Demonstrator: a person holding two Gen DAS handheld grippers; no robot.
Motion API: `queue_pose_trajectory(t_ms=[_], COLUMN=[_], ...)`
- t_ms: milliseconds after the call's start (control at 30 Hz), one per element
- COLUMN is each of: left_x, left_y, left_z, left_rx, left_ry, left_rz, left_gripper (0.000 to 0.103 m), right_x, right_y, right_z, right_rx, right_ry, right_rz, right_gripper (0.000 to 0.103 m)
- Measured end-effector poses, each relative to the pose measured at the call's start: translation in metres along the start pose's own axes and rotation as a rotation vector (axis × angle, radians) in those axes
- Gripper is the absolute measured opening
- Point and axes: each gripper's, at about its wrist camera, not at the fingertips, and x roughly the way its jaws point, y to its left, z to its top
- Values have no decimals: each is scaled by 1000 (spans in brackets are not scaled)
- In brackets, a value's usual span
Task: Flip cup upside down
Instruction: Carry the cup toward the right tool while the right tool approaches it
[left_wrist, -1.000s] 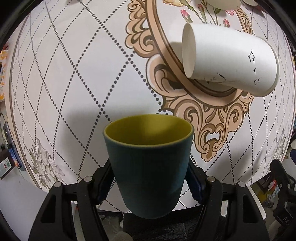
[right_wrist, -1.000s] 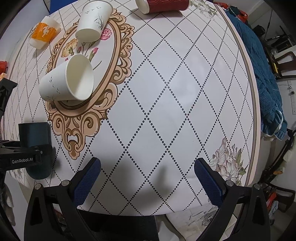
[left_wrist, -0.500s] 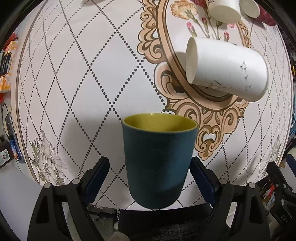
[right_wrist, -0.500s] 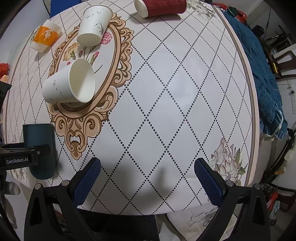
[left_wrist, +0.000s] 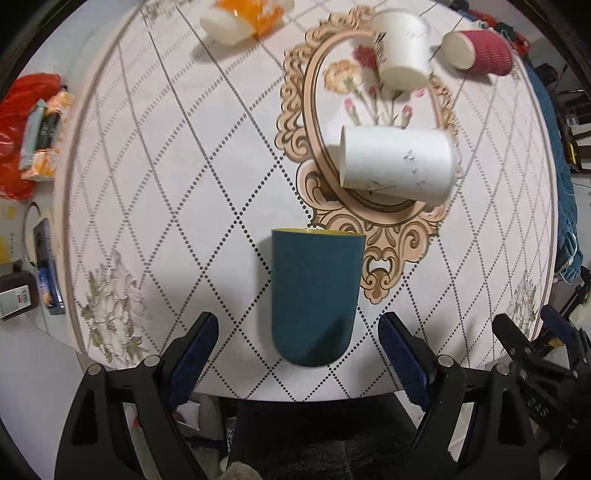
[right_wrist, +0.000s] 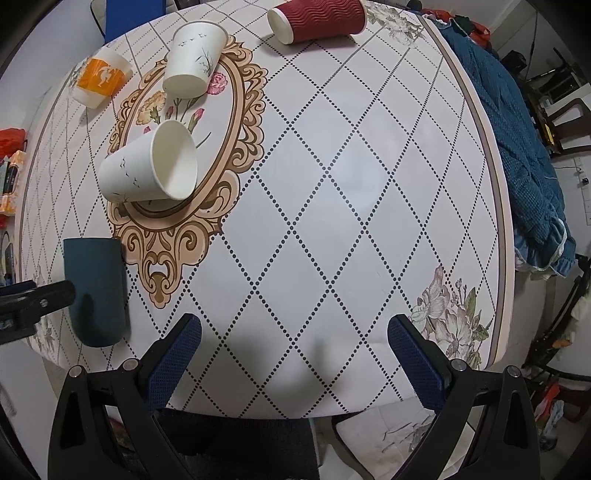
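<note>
Two tools hang spread apart over the patterned desk (right_wrist: 332, 177): the left tool (left_wrist: 299, 347) flanks, without touching, the dark teal cup (left_wrist: 314, 295), and the right tool (right_wrist: 295, 347) holds nothing. That cup stands upright near the desk's edge, just beside a tipped white paper cup (left_wrist: 399, 162).

Even, soft indoor light falls from above. The teal cup (left_wrist: 314, 299) throws a faint shadow on the table (left_wrist: 207, 155), and a darker one sits under the tipped white cup (left_wrist: 397, 164). Strong fisheye bending curves the table rim, with black vignette in the corners. The left wrist view is motion-blurred at its far and left edges; the orange cup (left_wrist: 245, 18) smears. The right wrist view is sharp, with mild sheen mid-table.
</note>
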Motion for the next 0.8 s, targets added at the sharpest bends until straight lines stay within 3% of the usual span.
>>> queue_pose_trajectory(t_ms=[233, 500, 800], left_x=[-28, -32, -57], left_y=[-3, 12, 52], left_z=[-34, -64, -90], left_rx=[-37, -92, -108], left_ry=[-110, -199, -268], left_rz=[55, 120, 120], left_gripper=[89, 89, 89], right_x=[-15, -48, -100], right_y=[0, 17, 70], right_z=[-16, -41, -58], right_rx=[-9, -41, -85], right_ry=[-16, -35, -106], right_rz=[24, 94, 150], right_gripper=[103, 103, 103])
